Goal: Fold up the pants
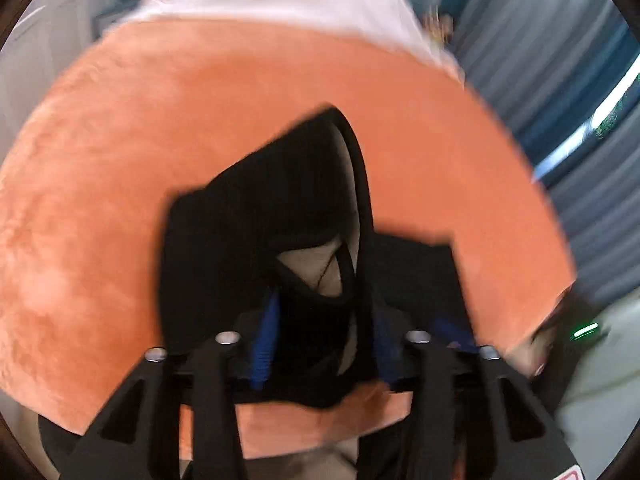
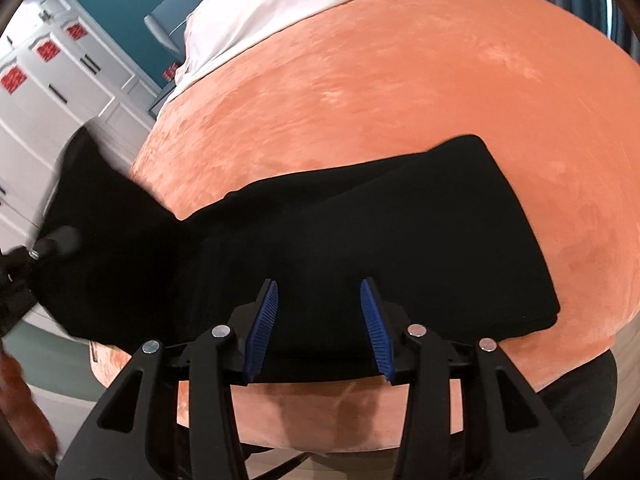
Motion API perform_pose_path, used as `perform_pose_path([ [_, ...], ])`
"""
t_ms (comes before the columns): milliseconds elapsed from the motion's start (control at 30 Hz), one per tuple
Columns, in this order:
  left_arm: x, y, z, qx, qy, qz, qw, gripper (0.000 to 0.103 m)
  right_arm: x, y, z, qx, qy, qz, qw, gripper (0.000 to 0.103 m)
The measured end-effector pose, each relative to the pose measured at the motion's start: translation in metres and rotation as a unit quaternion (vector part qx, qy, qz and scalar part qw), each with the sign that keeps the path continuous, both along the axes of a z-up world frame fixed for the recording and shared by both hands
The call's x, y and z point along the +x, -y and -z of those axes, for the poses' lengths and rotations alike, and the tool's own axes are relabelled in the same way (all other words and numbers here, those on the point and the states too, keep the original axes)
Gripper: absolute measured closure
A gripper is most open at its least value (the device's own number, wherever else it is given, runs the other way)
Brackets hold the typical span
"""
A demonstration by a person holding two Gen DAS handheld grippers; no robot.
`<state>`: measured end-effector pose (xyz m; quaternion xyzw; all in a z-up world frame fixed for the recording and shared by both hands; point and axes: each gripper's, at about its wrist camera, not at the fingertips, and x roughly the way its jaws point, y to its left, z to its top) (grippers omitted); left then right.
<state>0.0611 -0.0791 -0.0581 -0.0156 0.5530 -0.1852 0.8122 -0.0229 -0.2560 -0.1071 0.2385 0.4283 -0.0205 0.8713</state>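
Observation:
Black pants [image 2: 360,232] lie across the near part of an orange velvet bed cover [image 2: 400,80]. Their waist end is lifted at the left. In the left wrist view the pants [image 1: 260,232] hang bunched between the blue pads, with pale pocket lining showing. My left gripper [image 1: 324,344] is shut on the waist end and holds it up above the cover [image 1: 160,140]; it also shows in the right wrist view [image 2: 52,244]. My right gripper [image 2: 320,328] is open, with its jaws apart, just above the pants' near edge.
A white sheet [image 2: 280,4] covers the bed's far end. White cabinet doors [image 2: 60,72] and a teal wall stand at the left. Grey-blue curtains [image 1: 560,80] hang at the right. The bed's near edge drops to the floor below the grippers.

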Motion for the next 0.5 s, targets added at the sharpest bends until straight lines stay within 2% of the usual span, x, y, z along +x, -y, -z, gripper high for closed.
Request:
perform_pose_path([
  [33,-0.001,0.012,0.022,0.023,-0.030,-0.007,0.9992,0.060,-0.002,0.007,0.003,0.001,-0.005,0.006,1.000,0.053],
  [133,0.001,0.007,0.037,-0.015,-0.071,-0.027,0.9970,0.061,-0.009,0.024,0.010,-0.002,-0.013,0.015,1.000,0.052],
  [167,0.001,-0.001,0.035,-0.027,-0.071,-0.034,0.9965,0.056,-0.013,0.031,0.012,-0.004,-0.015,0.019,1.000,0.052],
  [200,0.003,-0.007,0.029,-0.039,-0.067,-0.039,0.9962,0.045,-0.016,0.037,0.013,-0.004,-0.016,0.021,1.000,0.052],
  [233,0.000,-0.019,0.016,-0.052,-0.052,-0.047,0.9962,0.040,-0.018,0.043,0.014,-0.003,-0.016,0.020,1.000,0.052],
  [300,-0.018,-0.036,-0.012,-0.053,-0.005,-0.062,0.9967,0.027,-0.017,0.049,0.015,0.011,-0.016,0.008,1.000,0.051],
  [333,-0.020,-0.049,-0.023,-0.032,0.024,-0.073,0.9965,0.026,-0.015,0.049,0.014,0.018,-0.015,0.003,1.000,0.050],
  [400,-0.015,-0.065,-0.034,0.012,0.052,-0.097,0.9939,0.025,0.001,0.042,0.009,0.055,-0.007,-0.024,0.998,0.050],
  [500,-0.004,-0.088,-0.037,0.051,0.060,-0.130,0.9884,0.025,0.031,0.017,0.003,0.076,0.008,-0.080,0.994,0.050],
])
